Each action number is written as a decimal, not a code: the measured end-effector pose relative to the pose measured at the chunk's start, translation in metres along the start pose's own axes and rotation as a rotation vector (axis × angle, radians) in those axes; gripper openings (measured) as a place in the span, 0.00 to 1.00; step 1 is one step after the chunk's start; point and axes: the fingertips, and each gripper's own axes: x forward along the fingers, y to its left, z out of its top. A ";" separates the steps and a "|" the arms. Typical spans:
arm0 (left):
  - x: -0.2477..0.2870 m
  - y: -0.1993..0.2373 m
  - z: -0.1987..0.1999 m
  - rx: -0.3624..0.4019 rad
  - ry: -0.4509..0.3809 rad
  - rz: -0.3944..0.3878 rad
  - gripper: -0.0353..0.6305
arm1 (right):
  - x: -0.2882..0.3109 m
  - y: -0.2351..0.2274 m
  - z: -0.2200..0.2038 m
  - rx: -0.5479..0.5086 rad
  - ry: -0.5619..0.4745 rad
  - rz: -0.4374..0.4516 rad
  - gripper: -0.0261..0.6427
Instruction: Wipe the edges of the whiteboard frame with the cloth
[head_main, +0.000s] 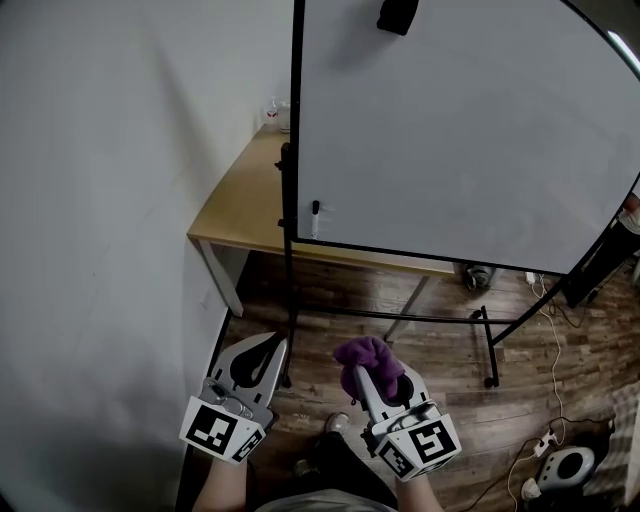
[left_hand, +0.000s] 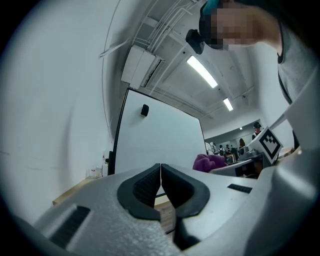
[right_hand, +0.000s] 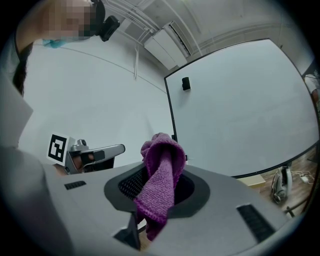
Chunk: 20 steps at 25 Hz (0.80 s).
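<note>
Below the one whiteboard (head_main: 460, 130), we hold two grippers over the wooden floor (head_main: 450, 370). Our left gripper (head_main: 266, 352) has its jaws closed on nothing. Our right gripper (head_main: 375, 385) clamps the single purple cloth (head_main: 366, 356), well apart from the black frame (head_main: 295, 150). One bench (head_main: 240, 215) stands behind.

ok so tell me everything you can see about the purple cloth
The purple cloth looks like soft, nubby microfibre, folded over and bunched. It is pinched between the jaws of the right hand-held gripper. Its rounded fold sticks out past the jaw tips and a loose end trails back through them. It is held low, well apart from the whiteboard and its black frame. Only the gripper touches it.
</note>
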 end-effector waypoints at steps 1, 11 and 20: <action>0.001 0.004 -0.001 0.000 0.001 0.006 0.08 | 0.004 -0.001 0.000 0.001 -0.001 0.005 0.17; 0.046 0.038 -0.009 0.015 0.004 0.027 0.08 | 0.055 -0.031 0.006 -0.006 -0.005 0.034 0.17; 0.098 0.072 -0.021 0.029 0.006 0.048 0.08 | 0.109 -0.073 0.010 -0.014 -0.008 0.048 0.17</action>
